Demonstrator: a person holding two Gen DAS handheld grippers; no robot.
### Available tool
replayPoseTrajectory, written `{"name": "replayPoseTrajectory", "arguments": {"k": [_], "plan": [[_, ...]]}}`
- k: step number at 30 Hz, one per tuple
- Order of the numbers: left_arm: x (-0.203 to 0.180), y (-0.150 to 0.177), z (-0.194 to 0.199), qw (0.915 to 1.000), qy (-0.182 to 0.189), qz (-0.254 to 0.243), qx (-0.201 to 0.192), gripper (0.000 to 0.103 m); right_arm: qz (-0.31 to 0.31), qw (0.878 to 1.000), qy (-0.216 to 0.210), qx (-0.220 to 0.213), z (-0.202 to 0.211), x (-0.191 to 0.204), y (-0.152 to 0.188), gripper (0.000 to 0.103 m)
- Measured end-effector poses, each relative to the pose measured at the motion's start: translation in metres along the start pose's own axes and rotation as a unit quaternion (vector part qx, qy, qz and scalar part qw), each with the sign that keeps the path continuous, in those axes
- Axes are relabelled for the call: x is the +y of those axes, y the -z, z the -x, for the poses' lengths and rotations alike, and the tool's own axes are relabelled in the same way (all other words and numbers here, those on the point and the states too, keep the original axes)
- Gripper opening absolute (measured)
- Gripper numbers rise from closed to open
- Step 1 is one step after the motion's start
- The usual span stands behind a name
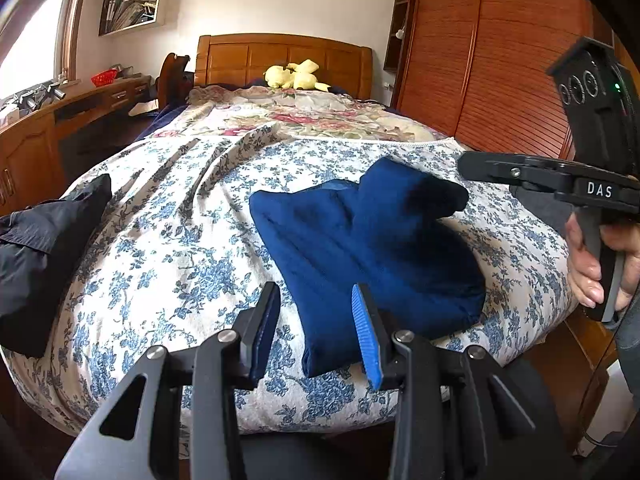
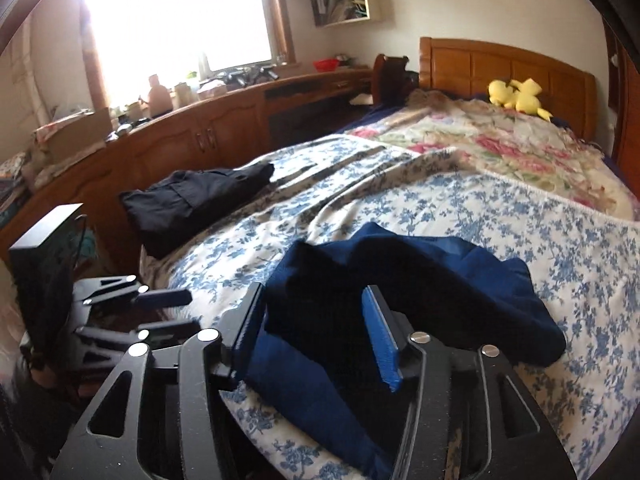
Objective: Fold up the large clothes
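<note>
My left gripper (image 1: pixel 316 328) hangs partly open and empty over the blue garment's (image 1: pixel 368 248) near edge; my right gripper (image 2: pixel 316 332) is open too, the half-folded cloth lying loose on the floral bedspread (image 1: pixel 168 240).

Navy blue garment (image 1: pixel 368 248), blue-flowered white sheet (image 1: pixel 168 240), seemingly black clothes (image 1: pixel 44 248), yellow plush toy (image 1: pixel 296 75)

Bright daylight floods through the window (image 2: pixel 176 12) on the left, above a long wooden cabinet (image 2: pixel 192 140). Far off stands the wooden headboard (image 1: pixel 284 60); a slatted wardrobe (image 1: pixel 500 60) fills the right wall.
</note>
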State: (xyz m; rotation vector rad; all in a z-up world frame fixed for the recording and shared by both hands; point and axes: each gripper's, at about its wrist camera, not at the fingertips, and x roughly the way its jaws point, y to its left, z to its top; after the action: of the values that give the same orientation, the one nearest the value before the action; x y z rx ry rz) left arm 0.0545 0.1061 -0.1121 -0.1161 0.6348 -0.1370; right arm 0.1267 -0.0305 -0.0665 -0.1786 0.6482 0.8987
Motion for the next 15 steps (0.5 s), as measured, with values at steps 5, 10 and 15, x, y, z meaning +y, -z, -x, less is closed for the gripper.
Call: {"name": "replayPoseTrajectory", "arguments": {"k": [5, 10, 15], "plan": [[-0.008, -0.007, 0.002, 0.9999, 0.008, -0.003, -0.011, 0.036, -0.014, 0.999, 0.021, -0.019, 0.026, -0.013, 0.005, 0.053], [-0.017, -0.016, -0.003, 0.9996, 0.013, -0.016, -0.017, 0.036, -0.02, 0.998, 0.062, -0.013, 0.04, -0.034, 0.033, 0.053], [-0.019, -0.029, -0.013, 0.9993, 0.024, -0.014, -0.023, 0.036, -0.042, 0.996, 0.08, 0.006, 0.039, -0.06, 0.065, 0.053]]}}
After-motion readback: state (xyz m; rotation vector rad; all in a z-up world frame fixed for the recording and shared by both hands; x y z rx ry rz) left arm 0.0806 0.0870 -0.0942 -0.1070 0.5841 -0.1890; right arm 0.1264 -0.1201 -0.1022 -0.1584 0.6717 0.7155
